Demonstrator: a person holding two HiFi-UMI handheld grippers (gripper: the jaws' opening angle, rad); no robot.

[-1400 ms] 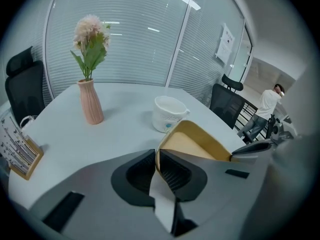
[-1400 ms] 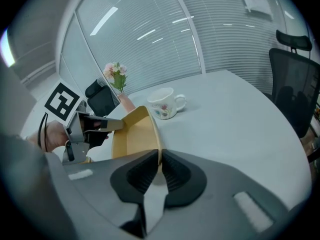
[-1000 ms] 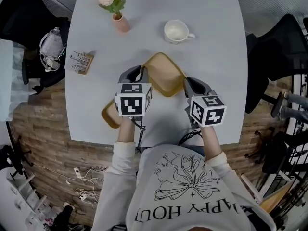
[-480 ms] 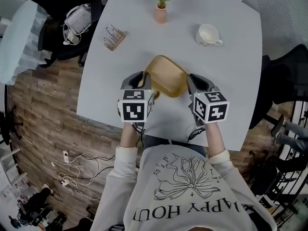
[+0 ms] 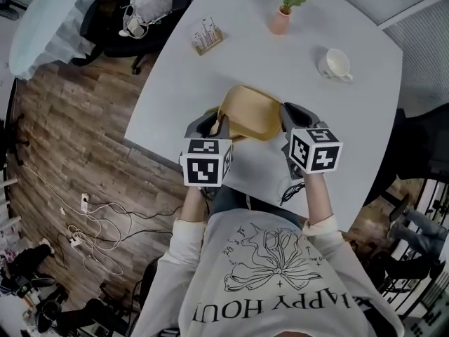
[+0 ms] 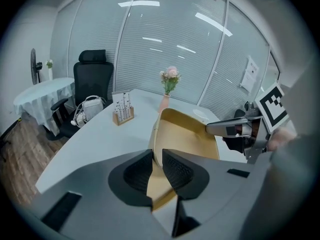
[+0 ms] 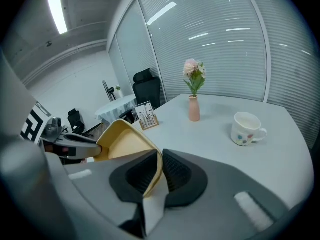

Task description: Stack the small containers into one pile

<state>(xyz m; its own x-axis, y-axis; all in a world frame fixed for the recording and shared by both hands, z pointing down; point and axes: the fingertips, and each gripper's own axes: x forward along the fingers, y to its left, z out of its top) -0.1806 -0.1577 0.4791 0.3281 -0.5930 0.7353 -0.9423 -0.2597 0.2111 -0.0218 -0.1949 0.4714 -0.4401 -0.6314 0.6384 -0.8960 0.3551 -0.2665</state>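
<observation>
A yellow tray (image 5: 249, 111) lies on the white table (image 5: 302, 55) near its front edge, between my two grippers. My left gripper (image 5: 214, 123) has the tray's left rim (image 6: 156, 134) between its pads. Its jaws have just been opening, and a sliver of gap shows beside the rim. On the opposite rim (image 7: 150, 149) my right gripper (image 5: 293, 114) has its pads against the wall, though its jaws have just been easing apart too. Whether a second tray is nested inside I cannot tell.
A white cup (image 5: 335, 63), a pink vase with flowers (image 5: 280, 21) and a small card holder (image 5: 208, 37) stand further back on the table. A black chair with a bag (image 5: 147, 2) is at the far left. Cables (image 5: 98, 216) lie on the wooden floor.
Both grippers and the yellow tray have moved across the table toward its near left edge. The smaller tray seen under my left gripper a second ago no longer shows separately.
</observation>
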